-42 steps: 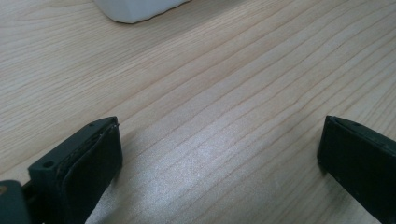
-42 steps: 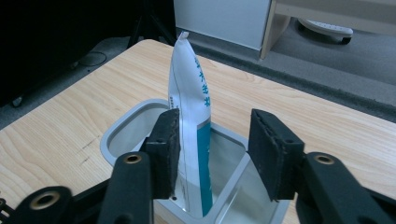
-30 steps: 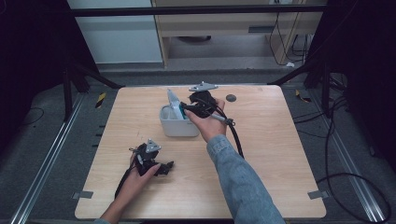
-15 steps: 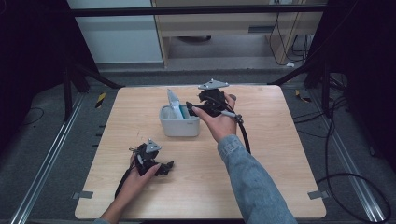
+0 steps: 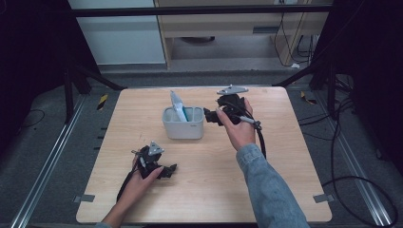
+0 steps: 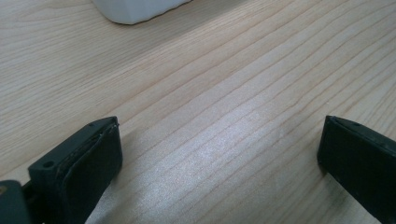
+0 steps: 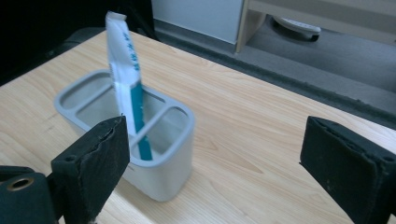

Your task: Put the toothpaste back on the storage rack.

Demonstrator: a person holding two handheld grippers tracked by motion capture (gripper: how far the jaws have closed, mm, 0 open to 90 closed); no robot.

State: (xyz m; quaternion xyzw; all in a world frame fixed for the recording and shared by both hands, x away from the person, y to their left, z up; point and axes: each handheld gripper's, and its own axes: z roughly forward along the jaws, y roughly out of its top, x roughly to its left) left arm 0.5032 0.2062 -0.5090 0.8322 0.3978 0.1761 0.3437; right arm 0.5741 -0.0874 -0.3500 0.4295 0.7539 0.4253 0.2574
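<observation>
wooden table (image 5: 285, 190) seen from above. right gripper (image 5: 211, 116) just beside the grey holder (image 5: 183, 127), jaws just opened wide and empty. toothpaste tube (image 7: 125, 70) standing tilted in the holder's compartment, released. left gripper (image 5: 170, 168) resting low near the front edge, spread open over bare wood. best to draw straight back and level, clear of the tube top, without nudging the holder.

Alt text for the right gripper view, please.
A white and teal toothpaste tube stands tilted in a grey plastic compartmented holder on a light wooden table. The right hand-held gripper frames it, jaws open and empty.
</observation>
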